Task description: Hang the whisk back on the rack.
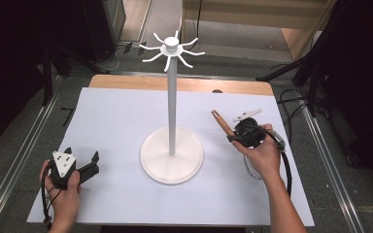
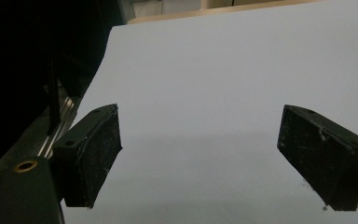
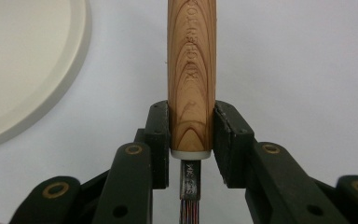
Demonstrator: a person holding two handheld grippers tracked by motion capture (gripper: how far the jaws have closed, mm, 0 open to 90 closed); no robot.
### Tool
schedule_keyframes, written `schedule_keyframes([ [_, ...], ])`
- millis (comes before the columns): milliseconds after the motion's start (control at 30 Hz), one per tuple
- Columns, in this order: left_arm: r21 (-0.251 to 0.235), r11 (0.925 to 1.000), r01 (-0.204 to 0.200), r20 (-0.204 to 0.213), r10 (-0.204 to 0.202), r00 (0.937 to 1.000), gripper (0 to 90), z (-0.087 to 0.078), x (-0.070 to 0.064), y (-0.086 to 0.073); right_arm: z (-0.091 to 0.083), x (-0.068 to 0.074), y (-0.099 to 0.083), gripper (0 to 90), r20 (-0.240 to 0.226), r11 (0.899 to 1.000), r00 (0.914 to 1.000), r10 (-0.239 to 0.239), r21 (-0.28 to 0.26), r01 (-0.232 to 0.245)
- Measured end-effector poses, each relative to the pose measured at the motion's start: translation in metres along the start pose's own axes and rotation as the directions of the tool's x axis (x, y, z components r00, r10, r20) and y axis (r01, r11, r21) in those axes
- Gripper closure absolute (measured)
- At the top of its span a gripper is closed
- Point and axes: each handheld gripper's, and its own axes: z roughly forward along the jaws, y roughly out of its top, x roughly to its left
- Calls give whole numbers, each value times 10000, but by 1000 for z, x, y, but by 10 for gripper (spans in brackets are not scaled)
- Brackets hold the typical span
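Right gripper view: right gripper clamps the wooden handle of a utensil at its lower end, jaws tight against both sides. High view: handle sits right of the white stand. Left gripper spread wide, empty, over the white table, near left.

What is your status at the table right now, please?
Right gripper shut on wooden handle, beside stand. Left gripper open, jaws wide over bare sheet. White clip lies just beyond the right gripper.
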Motion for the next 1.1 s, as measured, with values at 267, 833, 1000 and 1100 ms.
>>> schedule_keyframes([
  [267, -19, 10000, -4, -2, 4, 10000, 141, 0, 0, 0, -8, 2, -4, 707, 6, 9986, 10000, 52, -521, -52],
  [833, -11, 10000, -4, -6, 4, 10000, 141, 0, 0, 0, -21, 6, -10, 707, -447, 9852, 9987, 232, -1688, -304],
  [1000, 13, 10000, -13, -1, 13, 10000, 141, 0, 0, 0, -24, 7, -12, 707, -533, 9809, 9983, 231, -1918, -330],
  [1100, 6, 10000, -4, 2, 4, 10000, 141, 0, 0, 0, -26, 8, -13, 707, -622, 9768, 9978, 230, -2110, -356],
])
